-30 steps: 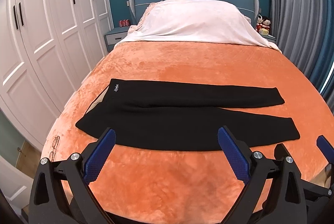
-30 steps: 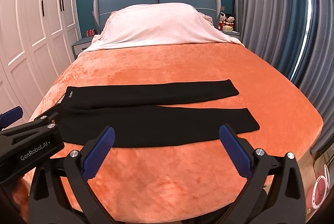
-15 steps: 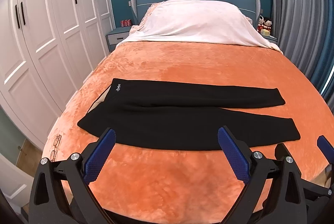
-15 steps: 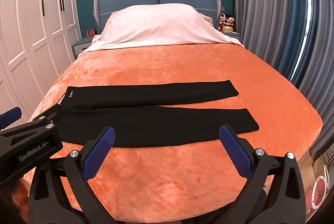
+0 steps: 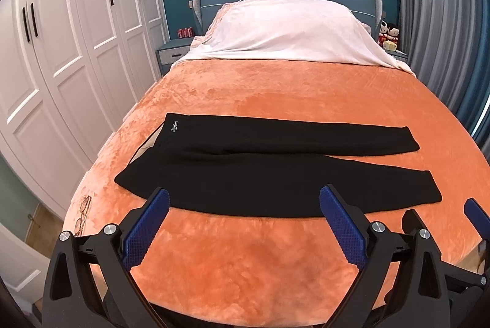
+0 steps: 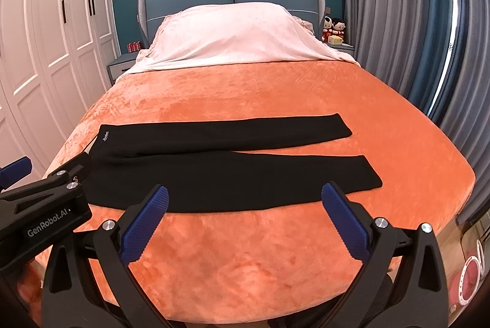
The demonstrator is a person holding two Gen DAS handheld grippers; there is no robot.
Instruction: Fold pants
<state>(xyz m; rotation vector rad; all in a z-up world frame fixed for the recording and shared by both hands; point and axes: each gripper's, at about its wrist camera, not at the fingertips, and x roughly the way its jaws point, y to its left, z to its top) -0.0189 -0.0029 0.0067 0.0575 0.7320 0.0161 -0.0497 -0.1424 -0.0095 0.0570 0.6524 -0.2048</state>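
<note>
Black pants (image 5: 275,172): one pair, laid flat across an orange plush blanket (image 5: 275,89) on the bed, waistband toward the left, both legs running to the right; the far leg lies straight, the near leg angles slightly toward the foot of the bed, the two touching near the seat and parting toward the cuffs. A small white logo (image 5: 175,126) sits at the far corner of the waistband. Left gripper (image 5: 243,224): blue-padded fingers (image 5: 147,228) spread wide, empty, hovering above the blanket at the near edge of the pants, not touching them. Right gripper (image 6: 245,224): fingers likewise wide apart, nothing between them, above the blanket just short of the near leg. In the right wrist view, the left gripper's black body (image 6: 46,205) shows at the left edge, over the waistband end. Eyeglasses (image 5: 82,214): on the blanket's left edge, near the waistband, apart from the pants. White cover (image 5: 288,31): draped over the head of the bed. White wardrobe (image 5: 61,52): along the left wall, red paper cuttings on its doors.
</note>
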